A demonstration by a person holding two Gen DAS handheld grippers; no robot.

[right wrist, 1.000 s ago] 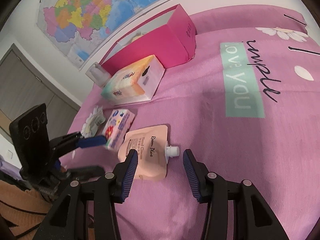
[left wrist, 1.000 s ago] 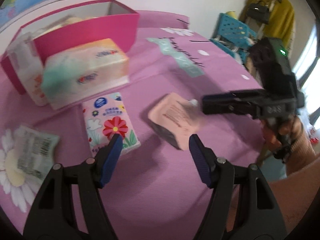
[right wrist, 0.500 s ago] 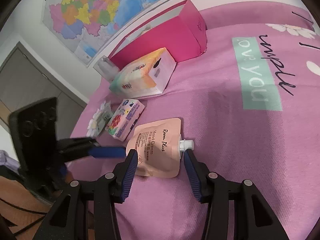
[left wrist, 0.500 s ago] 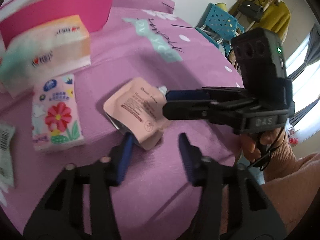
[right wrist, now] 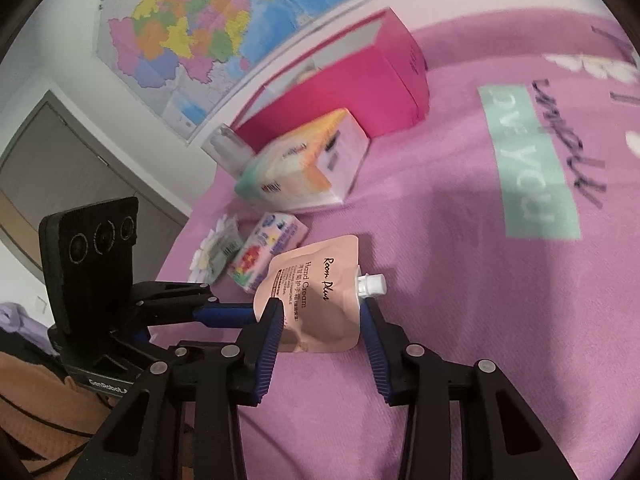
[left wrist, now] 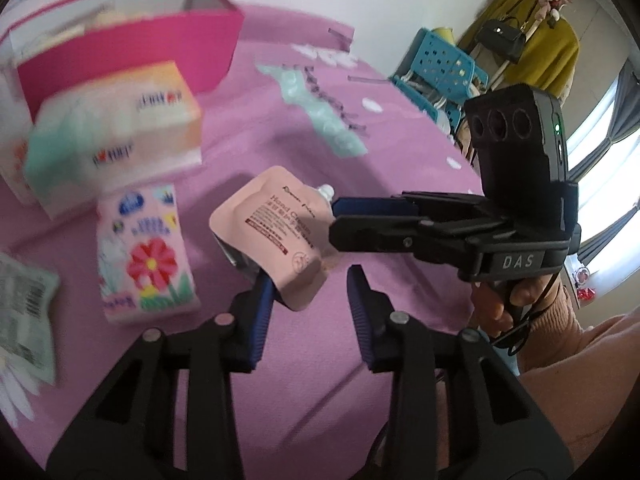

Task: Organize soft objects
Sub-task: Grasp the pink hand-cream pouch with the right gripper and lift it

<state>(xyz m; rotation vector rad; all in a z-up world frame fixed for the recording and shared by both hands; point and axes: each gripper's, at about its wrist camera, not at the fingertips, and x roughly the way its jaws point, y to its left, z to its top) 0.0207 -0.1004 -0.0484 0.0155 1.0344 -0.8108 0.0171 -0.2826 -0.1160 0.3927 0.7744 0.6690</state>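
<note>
On the bed cover (right wrist: pixel 460 320) the hand cream pouch (right wrist: pixel 316 300) is laid nearest the right wrist camera, with its spout (right wrist: pixel 372 284) turned to the right. Just to its left and slightly behind it, the small tissue pack (right wrist: pixel 268 254) is found, and the crumpled wrapper (right wrist: pixel 224 250) is placed further left again. Behind these the large tissue pack (right wrist: pixel 304 160) is set, touching the front of the open box (right wrist: pixel 360 76), which is positioned against the wall. Above the box, a map (right wrist: pixel 224 28) is hung. In the left wrist view a perforated crate (left wrist: pixel 444 66) is seen beyond the far edge of the bed.
</note>
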